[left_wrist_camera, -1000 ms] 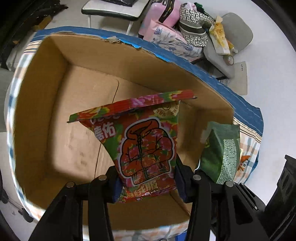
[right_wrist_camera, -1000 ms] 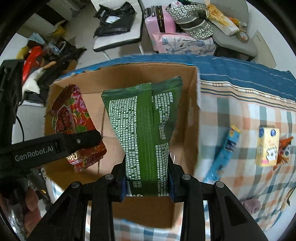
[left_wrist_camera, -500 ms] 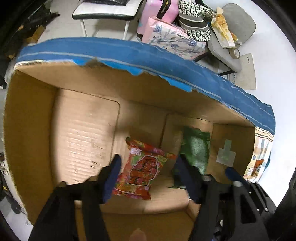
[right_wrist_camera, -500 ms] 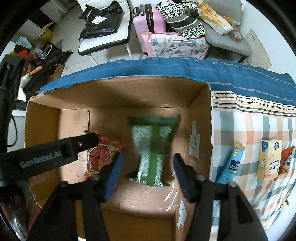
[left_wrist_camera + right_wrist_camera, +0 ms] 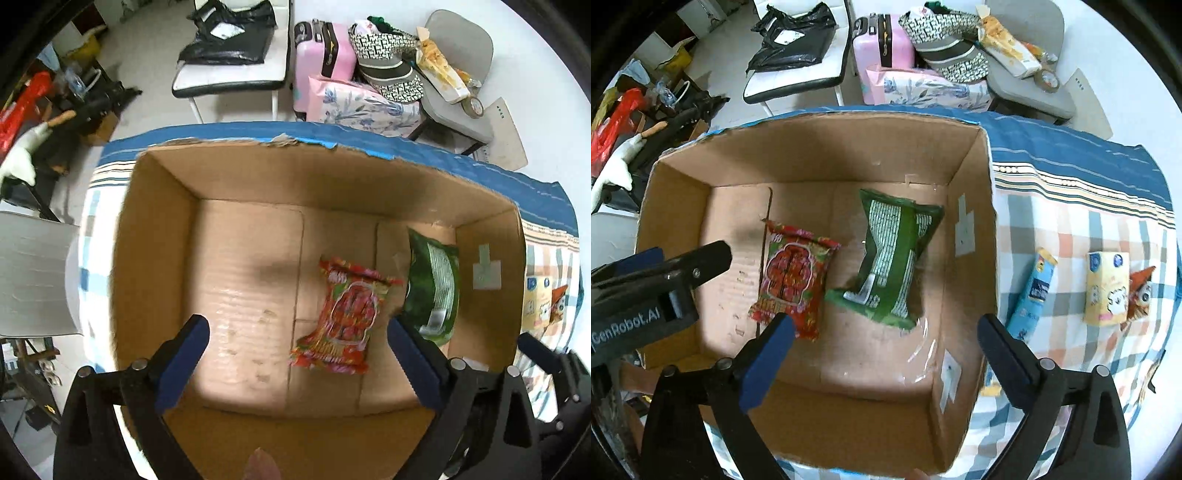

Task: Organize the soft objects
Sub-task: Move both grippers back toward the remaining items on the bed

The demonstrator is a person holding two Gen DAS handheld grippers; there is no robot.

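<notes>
Having dropped both packets, I hold left tongs and right tongs spread empty above the box; red packet and green packet now lie inside.

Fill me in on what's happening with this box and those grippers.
A person with two handheld grippers is sorting snack packets into a cardboard box. The red packet and green packet lie side by side on the box floor. The left gripper and right gripper hover open above. A blue packet and yellow carton wait on the checked cloth.
</notes>
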